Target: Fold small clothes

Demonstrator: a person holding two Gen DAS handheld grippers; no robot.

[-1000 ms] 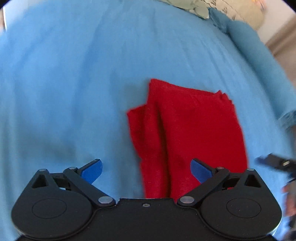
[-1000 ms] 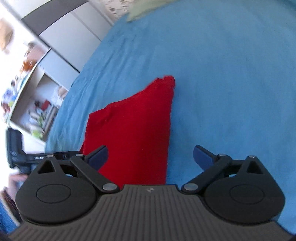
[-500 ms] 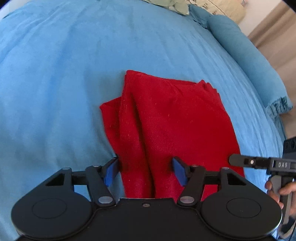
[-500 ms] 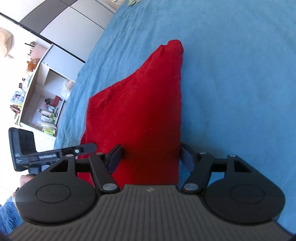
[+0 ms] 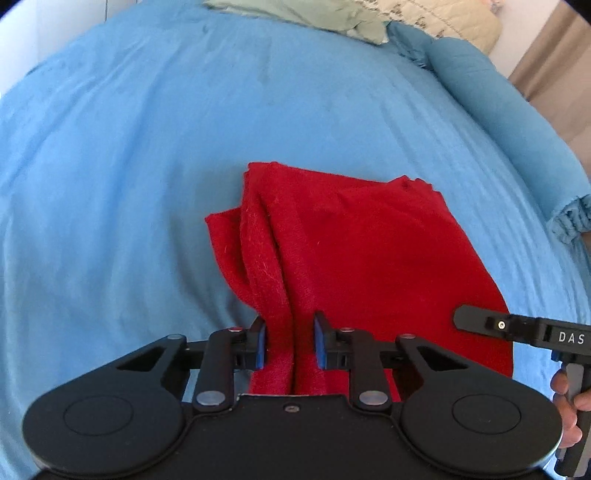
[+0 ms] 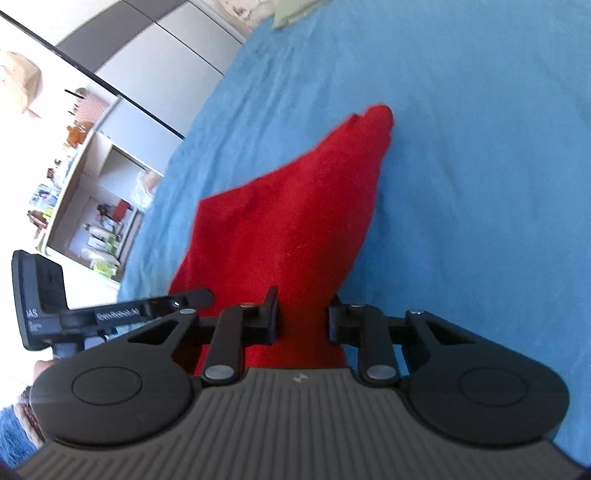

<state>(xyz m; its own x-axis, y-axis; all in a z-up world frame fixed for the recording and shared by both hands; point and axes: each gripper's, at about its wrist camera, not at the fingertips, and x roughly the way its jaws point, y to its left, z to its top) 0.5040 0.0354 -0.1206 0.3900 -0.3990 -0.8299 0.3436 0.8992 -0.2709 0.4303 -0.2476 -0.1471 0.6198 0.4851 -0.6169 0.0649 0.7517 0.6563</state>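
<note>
You closed the left gripper (image 5: pixel 289 341) and right gripper (image 6: pixel 303 319) from wide open onto the red cloth's (image 5: pixel 354 251) near edge on the bed (image 5: pixel 147 147), so both corners were pinched, ready for folding.

- The left gripper (image 5: pixel 289 341) pinches the near edge of a folded red cloth (image 5: pixel 354 251) on a blue bedsheet (image 5: pixel 147 147).
- The right gripper (image 5: pixel 517 328) pokes in near right.
- Pillows (image 5: pixel 424 14) lie far right.

It is a bedroom in a home: a bed with blue sheet (image 5: pixel 184 147), pillows (image 5: pixel 443 18), a wardrobe (image 6: pixel 166 55) and cluttered shelves (image 6: pixel 92 206).
</note>
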